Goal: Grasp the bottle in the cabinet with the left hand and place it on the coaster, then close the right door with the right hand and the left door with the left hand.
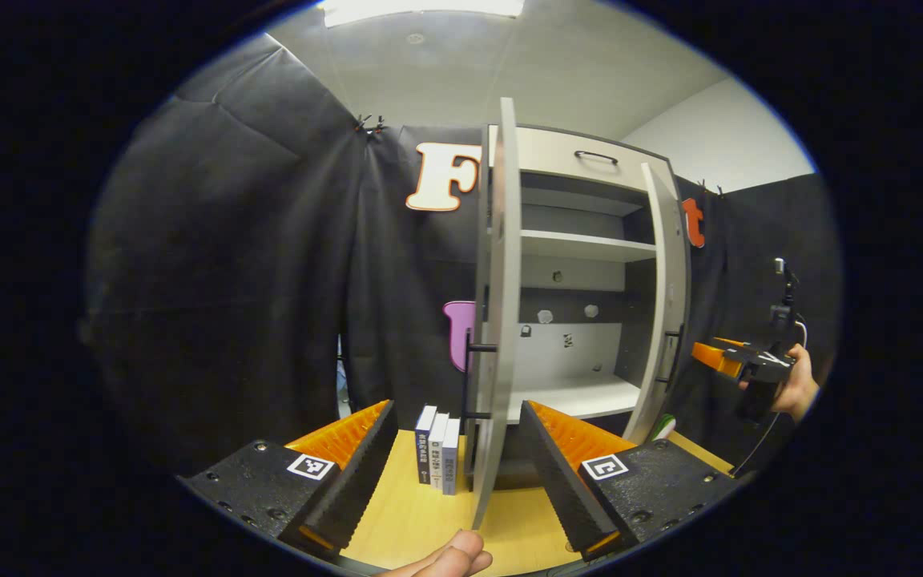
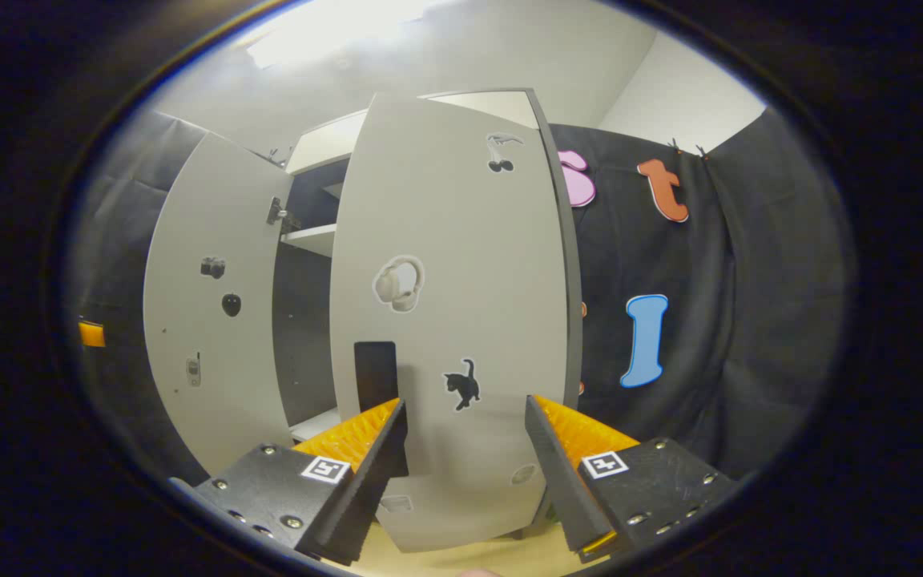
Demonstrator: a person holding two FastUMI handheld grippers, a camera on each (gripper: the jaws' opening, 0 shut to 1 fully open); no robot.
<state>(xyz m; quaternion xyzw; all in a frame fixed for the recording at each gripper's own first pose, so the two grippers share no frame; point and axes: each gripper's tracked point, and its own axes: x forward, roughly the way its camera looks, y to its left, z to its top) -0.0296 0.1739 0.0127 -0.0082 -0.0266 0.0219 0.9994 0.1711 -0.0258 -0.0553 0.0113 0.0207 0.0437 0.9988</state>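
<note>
The cabinet (image 1: 582, 264) stands on a yellow wooden table (image 1: 421, 521) with both doors swung out. In the left gripper view its inside shows pale, flat shelves: an upper shelf (image 1: 586, 244) and a lower shelf (image 1: 582, 395), both bare where they can be seen. A closed drawer (image 1: 582, 156) with a thin dark handle sits above them. The back panel is light below and dark above, with a few small stickers on it. Where the bottle and the coaster are cannot be told from either view.

The left door (image 1: 497, 320) is seen almost edge-on, a thin grey slab with a dark bar handle on its outer side. It stands between the fingers of the left gripper (image 1: 457, 461), whose jaws are spread wide and touch nothing. Three books (image 1: 437, 449) stand upright on the table just beside that door. A fingertip (image 1: 449, 557) shows at the bottom edge.

The right door (image 2: 453, 320) is a smooth grey panel, slightly bowed by the lens, carrying stickers of headphones, a black cat and cherries, plus a dark rectangular patch low on its face. The right gripper (image 2: 465, 465) faces it closely with its jaws spread apart, holding nothing; whether a fingertip touches the panel cannot be told. The finger pads are ridged. In the left gripper view this gripper is held by a hand (image 1: 798, 389) to the right of the cabinet.
</note>
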